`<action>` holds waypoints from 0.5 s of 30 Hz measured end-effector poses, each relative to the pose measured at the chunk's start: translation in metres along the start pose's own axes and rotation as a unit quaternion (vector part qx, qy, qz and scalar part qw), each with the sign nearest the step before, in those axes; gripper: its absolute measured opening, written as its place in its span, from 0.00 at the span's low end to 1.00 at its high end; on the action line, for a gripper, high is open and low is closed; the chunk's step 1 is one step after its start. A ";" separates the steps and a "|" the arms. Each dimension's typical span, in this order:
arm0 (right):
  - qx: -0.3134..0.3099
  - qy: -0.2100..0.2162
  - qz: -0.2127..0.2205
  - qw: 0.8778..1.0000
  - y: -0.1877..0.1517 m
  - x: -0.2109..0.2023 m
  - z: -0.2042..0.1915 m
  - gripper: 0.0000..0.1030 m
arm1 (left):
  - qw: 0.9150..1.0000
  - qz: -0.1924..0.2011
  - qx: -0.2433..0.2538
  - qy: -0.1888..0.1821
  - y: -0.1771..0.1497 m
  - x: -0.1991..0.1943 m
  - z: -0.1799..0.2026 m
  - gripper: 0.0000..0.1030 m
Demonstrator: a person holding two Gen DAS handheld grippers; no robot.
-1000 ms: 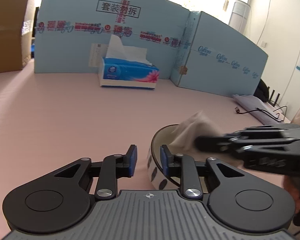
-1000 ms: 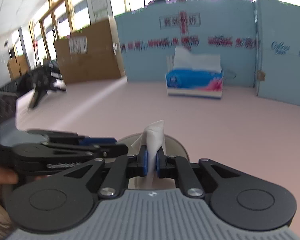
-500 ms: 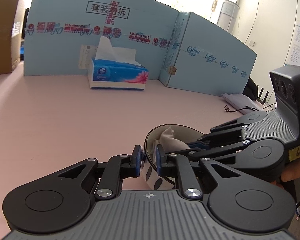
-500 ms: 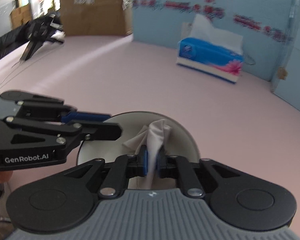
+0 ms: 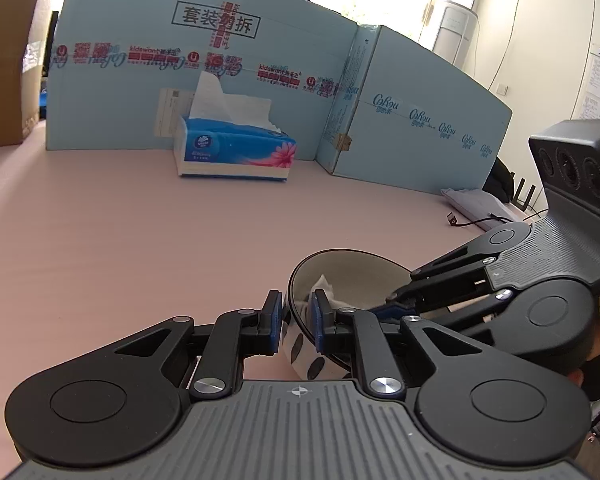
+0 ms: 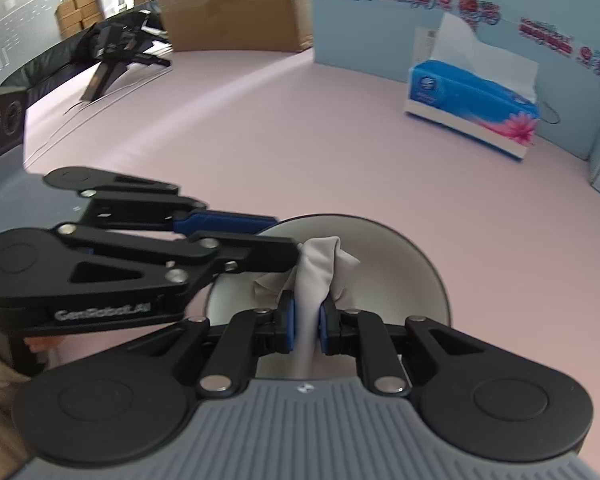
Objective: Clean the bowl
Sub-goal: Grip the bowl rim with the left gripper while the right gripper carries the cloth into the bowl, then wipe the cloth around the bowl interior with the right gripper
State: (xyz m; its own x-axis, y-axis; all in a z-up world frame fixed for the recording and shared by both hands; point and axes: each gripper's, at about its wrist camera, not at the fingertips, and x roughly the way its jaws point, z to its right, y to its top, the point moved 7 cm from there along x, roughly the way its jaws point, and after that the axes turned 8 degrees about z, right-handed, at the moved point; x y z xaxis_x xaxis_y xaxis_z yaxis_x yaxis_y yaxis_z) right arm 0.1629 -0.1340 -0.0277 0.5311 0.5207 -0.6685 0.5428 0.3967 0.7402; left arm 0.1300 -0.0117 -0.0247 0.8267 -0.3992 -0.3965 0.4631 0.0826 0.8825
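A bowl point(image 5: 352, 270) with a pale inside and a dotted white outside stands on the pink table. My left gripper point(image 5: 296, 320) is shut on its near rim, one pad outside and one inside. From the right, my right gripper point(image 5: 386, 304) reaches into the bowl. In the right wrist view the right gripper point(image 6: 306, 322) is shut on a crumpled white tissue point(image 6: 320, 264) that rests against the inside of the bowl point(image 6: 400, 272). The left gripper point(image 6: 286, 238) clamps the rim at the left. The bowl's bottom is hidden under the tissue.
A blue tissue box point(image 5: 234, 152) with a sheet sticking up stands at the back, before a light blue cardboard wall point(image 5: 140, 92). A brown carton point(image 6: 236, 4) and a black device point(image 6: 116, 52) are at the far left. A cable and cloth point(image 5: 476, 204) lie at right.
My right gripper has tipped downward and carried the tissue from above the rim down into the bowl. The left gripper keeps its hold on the rim in the same place.
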 end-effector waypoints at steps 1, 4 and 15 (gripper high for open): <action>-0.006 0.002 -0.003 1.000 0.000 0.000 -0.002 0.16 | 1.000 0.000 0.000 0.000 0.000 0.000 0.000 0.20; -0.005 0.010 -0.015 1.000 0.001 0.001 -0.003 0.16 | 1.000 -0.001 -0.002 -0.002 0.000 0.001 -0.001 0.20; -0.072 0.010 -0.082 0.994 -0.001 -0.003 -0.004 0.15 | 1.000 -0.001 -0.008 -0.002 0.000 0.004 -0.003 0.24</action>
State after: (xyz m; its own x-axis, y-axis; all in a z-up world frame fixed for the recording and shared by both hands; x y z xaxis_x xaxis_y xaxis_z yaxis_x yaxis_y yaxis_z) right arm 0.1582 -0.1329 -0.0263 0.4302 0.4545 -0.7800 0.5206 0.5810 0.6257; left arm 0.1345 -0.0105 -0.0274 0.8245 -0.4037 -0.3965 0.4692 0.0962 0.8778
